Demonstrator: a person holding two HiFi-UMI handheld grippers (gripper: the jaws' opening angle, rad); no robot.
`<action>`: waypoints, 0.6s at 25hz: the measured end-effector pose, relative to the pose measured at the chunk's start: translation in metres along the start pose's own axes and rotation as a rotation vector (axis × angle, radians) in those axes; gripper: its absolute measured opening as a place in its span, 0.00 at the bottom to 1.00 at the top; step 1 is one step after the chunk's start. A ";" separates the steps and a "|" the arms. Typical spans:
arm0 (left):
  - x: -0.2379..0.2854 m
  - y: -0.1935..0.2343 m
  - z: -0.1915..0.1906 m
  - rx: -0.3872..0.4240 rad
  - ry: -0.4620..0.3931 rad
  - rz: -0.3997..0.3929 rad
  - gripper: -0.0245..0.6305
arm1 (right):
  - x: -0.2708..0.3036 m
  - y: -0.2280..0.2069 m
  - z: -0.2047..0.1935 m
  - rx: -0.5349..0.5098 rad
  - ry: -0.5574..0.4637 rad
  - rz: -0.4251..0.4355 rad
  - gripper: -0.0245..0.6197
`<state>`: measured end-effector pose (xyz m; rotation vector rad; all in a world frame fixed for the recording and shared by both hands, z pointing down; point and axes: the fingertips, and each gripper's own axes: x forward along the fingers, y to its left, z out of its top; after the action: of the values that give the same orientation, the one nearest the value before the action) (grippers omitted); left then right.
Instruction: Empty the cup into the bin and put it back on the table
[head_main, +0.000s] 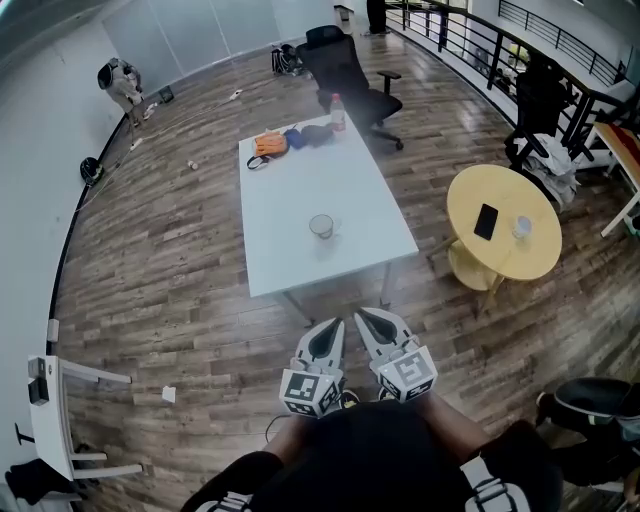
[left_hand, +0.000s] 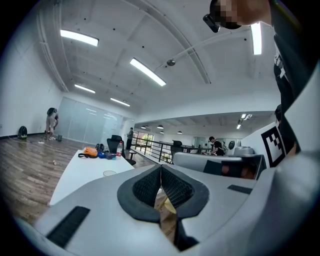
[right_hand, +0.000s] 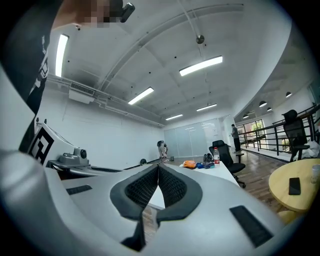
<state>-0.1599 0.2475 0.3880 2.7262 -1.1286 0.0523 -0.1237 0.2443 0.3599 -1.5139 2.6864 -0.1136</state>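
Head view: left gripper and right gripper are held clenched, empty; jaws are best parted before the cup is reached.

The cup is set on the table; a round table is placed rightward, a chair behind.

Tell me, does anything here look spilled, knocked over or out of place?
Nothing spilled: the clear cup stands upright on the white rectangular table. Only a small white scrap lies loose on the brown wooden floor.
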 end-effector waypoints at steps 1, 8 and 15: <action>-0.001 0.003 0.001 -0.003 -0.002 0.001 0.07 | 0.003 0.003 0.001 -0.007 -0.002 0.008 0.06; -0.010 0.031 0.003 -0.004 -0.017 0.004 0.07 | 0.027 0.015 -0.007 -0.033 0.004 0.011 0.06; 0.013 0.060 -0.003 0.014 0.020 0.016 0.07 | 0.059 -0.004 -0.008 -0.027 0.000 -0.002 0.06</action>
<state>-0.1929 0.1981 0.4018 2.7230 -1.1489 0.0899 -0.1515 0.1920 0.3672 -1.5239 2.6973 -0.0776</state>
